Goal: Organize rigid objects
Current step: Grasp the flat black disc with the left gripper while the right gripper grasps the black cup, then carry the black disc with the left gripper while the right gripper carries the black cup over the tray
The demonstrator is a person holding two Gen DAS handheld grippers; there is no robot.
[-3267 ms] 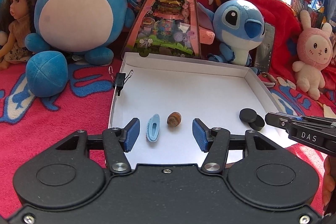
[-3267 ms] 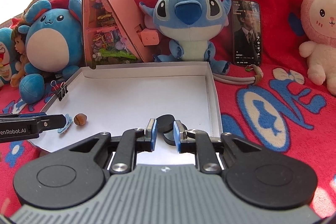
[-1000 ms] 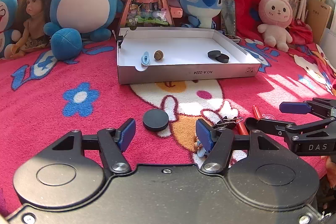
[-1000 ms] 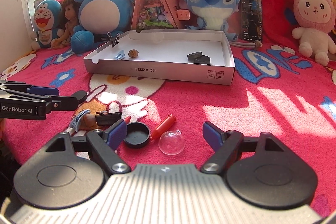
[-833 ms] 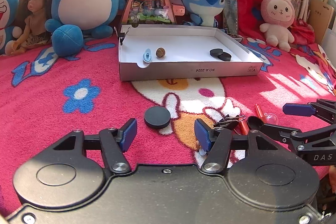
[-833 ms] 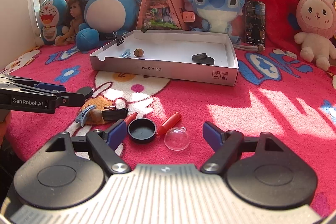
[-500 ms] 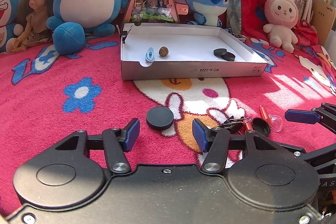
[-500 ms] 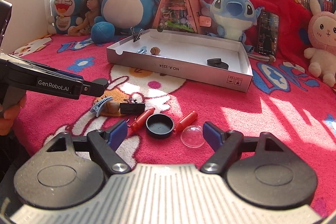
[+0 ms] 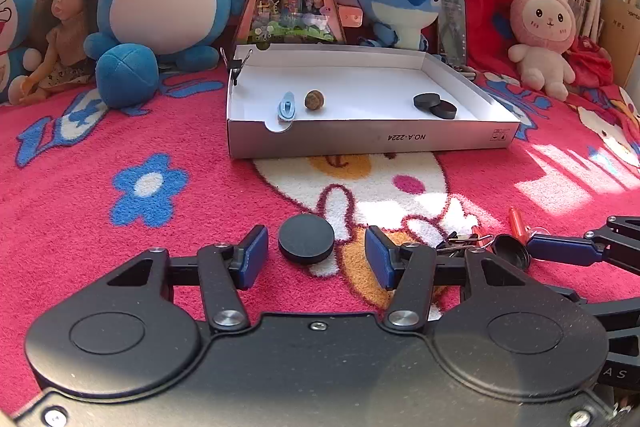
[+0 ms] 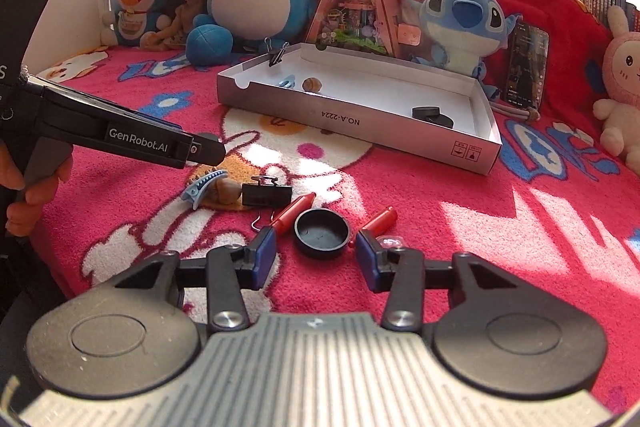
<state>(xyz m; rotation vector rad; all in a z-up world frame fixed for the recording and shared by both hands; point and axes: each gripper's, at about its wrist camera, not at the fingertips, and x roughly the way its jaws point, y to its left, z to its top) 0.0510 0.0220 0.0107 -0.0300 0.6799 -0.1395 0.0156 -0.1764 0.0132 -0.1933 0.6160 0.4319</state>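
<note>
Left tool (image 9: pixel 316 261), half open, straddles a black disc (image 9: pixel 306 244) on the red blanket (image 9: pixel 120 259) without touching. Right tool (image 10: pixel 315 259) is closing around a black cap (image 10: pixel 321 233), pads apart.

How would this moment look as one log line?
left claw: open around black disc | right claw: closing around black cap, untouched | white box: partly filled

The fuzzy red fleece blanket (image 9: pixel 72 211) looks soft and napped. On it, just before the smooth white cardboard box (image 9: pixel 360 143), lie a matt black plastic disc (image 9: pixel 306 238) and a glossy hollow black plastic cap (image 10: pixel 321 233). Beside the cap, red plastic pens (image 10: pixel 292 213) shine, near a black metal binder clip (image 10: pixel 267 195).
</note>
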